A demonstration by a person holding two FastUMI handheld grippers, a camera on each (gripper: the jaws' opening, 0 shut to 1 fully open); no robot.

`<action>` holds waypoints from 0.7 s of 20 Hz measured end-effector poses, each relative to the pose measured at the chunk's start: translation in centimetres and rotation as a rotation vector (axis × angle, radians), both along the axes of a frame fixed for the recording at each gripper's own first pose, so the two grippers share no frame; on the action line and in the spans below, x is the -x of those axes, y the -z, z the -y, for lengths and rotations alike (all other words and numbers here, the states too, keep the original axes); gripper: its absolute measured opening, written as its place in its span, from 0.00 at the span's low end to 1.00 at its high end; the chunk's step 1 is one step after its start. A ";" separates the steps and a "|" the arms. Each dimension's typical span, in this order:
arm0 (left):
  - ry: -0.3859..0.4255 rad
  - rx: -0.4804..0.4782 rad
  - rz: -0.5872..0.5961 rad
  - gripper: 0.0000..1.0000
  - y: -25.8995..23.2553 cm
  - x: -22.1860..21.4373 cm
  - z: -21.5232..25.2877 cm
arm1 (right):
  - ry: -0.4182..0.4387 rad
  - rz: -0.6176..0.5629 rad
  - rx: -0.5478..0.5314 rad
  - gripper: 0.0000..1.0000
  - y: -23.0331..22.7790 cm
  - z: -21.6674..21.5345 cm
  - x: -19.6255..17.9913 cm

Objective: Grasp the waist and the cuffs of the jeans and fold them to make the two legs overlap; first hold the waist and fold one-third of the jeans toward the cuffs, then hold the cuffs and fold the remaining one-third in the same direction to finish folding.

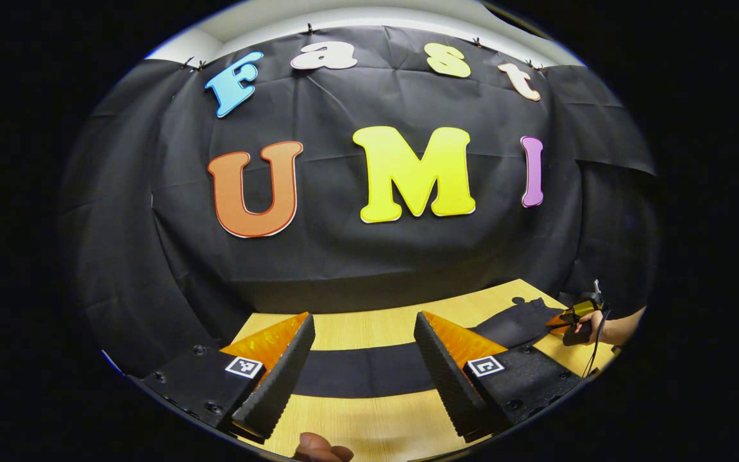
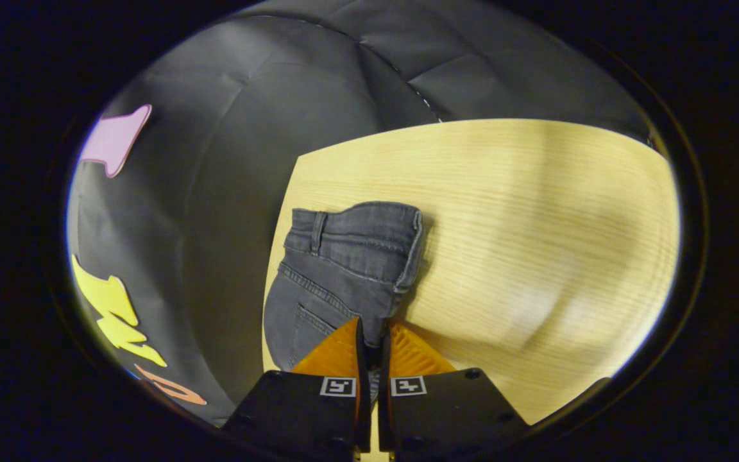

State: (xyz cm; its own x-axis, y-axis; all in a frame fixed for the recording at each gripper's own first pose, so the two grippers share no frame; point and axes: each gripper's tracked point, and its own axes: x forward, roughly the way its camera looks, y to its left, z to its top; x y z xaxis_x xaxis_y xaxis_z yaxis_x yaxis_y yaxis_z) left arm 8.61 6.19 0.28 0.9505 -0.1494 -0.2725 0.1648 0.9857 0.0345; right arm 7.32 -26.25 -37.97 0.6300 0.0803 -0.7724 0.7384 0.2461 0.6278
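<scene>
jeans lower edge hidden behind right tool, far hand cut off

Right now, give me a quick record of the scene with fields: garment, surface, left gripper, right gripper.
garment: dark jeans, waist end lying on the table
surface: light wood table
left gripper: open, over the jeans, gripping nothing
right gripper: fingers closed on the jeans' edge near the waist

Left claw gapes above jeans (flat on table).
</scene>
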 end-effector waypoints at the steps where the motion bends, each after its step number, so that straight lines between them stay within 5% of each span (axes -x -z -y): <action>1: -0.001 0.002 -0.005 1.00 0.1 0.0 -0.1 | -0.016 0.000 0.023 0.05 -0.4 0.1 -0.1; 7: -0.043 0.006 0.001 1.00 -0.1 0.5 -1.8 | -0.171 0.065 0.275 0.05 -6.2 -1.0 -2.3; 14: -0.105 0.001 0.003 1.00 0.2 1.5 -4.3 | -0.448 0.230 0.617 0.05 -16.4 -8.5 -6.7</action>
